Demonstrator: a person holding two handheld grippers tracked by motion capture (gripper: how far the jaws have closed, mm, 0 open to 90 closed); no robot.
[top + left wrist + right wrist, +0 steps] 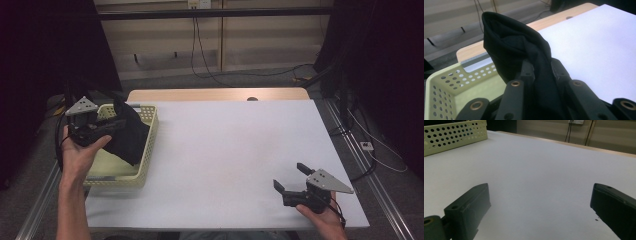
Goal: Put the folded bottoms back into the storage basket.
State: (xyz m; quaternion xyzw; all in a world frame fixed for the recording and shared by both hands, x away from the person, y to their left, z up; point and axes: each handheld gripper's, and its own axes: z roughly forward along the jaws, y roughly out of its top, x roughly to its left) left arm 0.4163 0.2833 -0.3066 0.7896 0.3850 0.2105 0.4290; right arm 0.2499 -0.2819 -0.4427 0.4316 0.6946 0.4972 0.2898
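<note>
Black tongs of the left hand pinch a dark cloth, held up above the near corner of a pale yellow perforated basket. Well to the right of the basket, on the white table, the right tongs hover with jaws spread wide, gripping nothing.

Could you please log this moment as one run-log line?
left gripper: shut on black cloth, over basket | right gripper: open, above white table
</note>
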